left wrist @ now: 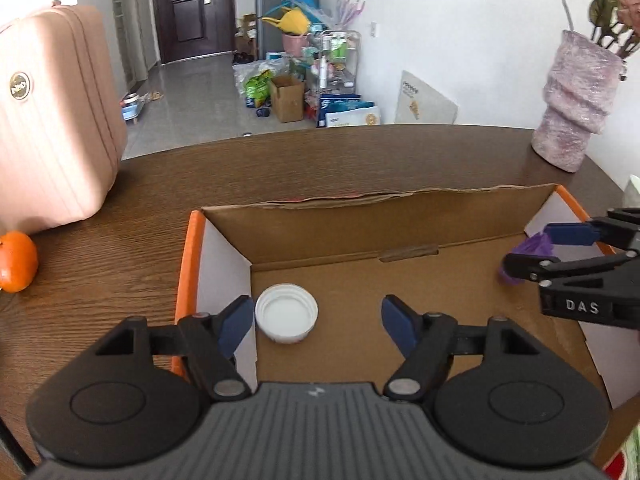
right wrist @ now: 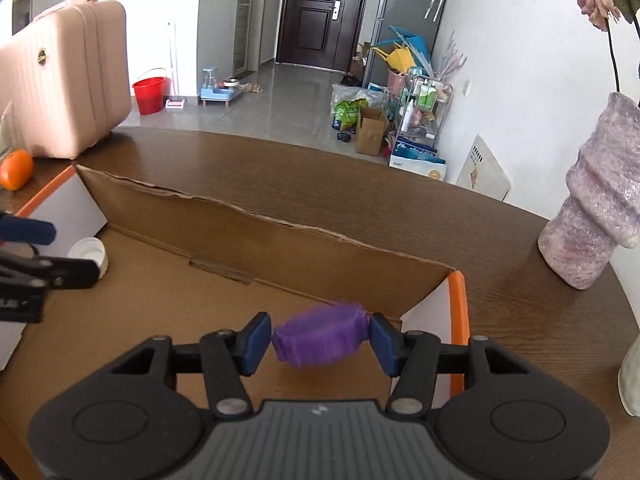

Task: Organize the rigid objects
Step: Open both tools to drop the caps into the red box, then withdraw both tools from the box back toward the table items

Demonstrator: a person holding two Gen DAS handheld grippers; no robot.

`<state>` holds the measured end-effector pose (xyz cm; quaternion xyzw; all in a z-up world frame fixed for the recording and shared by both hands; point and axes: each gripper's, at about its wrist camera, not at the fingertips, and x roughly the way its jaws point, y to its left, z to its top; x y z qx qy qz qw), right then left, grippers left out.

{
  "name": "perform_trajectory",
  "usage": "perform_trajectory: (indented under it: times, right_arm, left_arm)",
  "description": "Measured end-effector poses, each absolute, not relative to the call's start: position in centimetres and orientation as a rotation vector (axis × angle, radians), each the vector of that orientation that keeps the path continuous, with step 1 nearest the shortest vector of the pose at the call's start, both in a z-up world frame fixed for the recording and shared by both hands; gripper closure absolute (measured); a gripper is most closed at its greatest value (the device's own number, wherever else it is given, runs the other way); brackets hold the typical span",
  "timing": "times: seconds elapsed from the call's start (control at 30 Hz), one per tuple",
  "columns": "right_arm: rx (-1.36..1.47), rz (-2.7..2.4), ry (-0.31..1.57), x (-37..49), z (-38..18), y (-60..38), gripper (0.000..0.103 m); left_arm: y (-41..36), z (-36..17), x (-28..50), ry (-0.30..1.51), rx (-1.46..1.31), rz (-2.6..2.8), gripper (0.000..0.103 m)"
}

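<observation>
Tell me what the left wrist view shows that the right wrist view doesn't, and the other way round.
Only the left wrist view: the left gripper open from behind, the white lid lying free between its fingers. Only the right wrist view: a red bucket on the floor, and the right gripper closed on the purple ridged piece. Both: the cardboard box, orange, pink suitcase and vase.

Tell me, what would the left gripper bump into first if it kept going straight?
Probably the cardboard box floor just past the white lid. The left gripper is open, and depth is hard to judge.
</observation>
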<state>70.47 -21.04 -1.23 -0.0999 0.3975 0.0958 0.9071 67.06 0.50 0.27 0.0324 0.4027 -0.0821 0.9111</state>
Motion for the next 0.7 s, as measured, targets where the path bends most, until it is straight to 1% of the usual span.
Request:
perform_trajectory:
  times: [0.03,0.07,0.23,0.27,0.33,0.43,0.53,0.6,0.63,0.7]
  right_arm:
    - [-0.193,0.201,0.822,70.4,-1.2,-21.1,0.041]
    - [-0.177,0.202,0.822,70.2,-1.0,-21.2,0.039]
    - [-0.158,0.197,0.805,68.3,1.1,-21.7,0.038]
    - [-0.152,0.200,0.799,67.7,1.8,-21.9,0.035]
    - [-0.147,0.204,0.777,66.8,3.4,-22.6,0.032]
    - [-0.126,0.215,0.728,63.7,6.0,-23.3,0.027]
    - [-0.132,0.226,0.699,60.3,8.3,-23.5,0.027]
    - [-0.139,0.229,0.675,57.9,9.5,-23.6,0.026]
    - [-0.136,0.233,0.657,56.6,10.0,-23.7,0.024]
    - [-0.118,0.237,0.621,54.0,10.6,-23.9,0.022]
  left_arm:
    - [0.7,0.4,66.7,0.825,0.078,-0.160,0.028]
    - [0.8,0.5,66.3,0.821,0.084,-0.146,0.027]
    - [1.4,3.0,63.8,0.805,0.063,-0.132,0.024]
    - [1.6,3.8,62.8,0.789,0.073,-0.127,0.019]
    - [1.7,5.5,60.8,0.753,0.098,-0.139,0.016]
    - [1.8,8.3,57.1,0.702,0.116,-0.136,0.016]
    - [1.8,11.0,53.1,0.636,0.116,-0.149,0.014]
    - [1.7,12.2,50.4,0.591,0.117,-0.166,0.011]
    - [1.8,12.5,48.9,0.569,0.112,-0.179,0.008]
    - [1.8,12.4,46.3,0.544,0.113,-0.189,0.007]
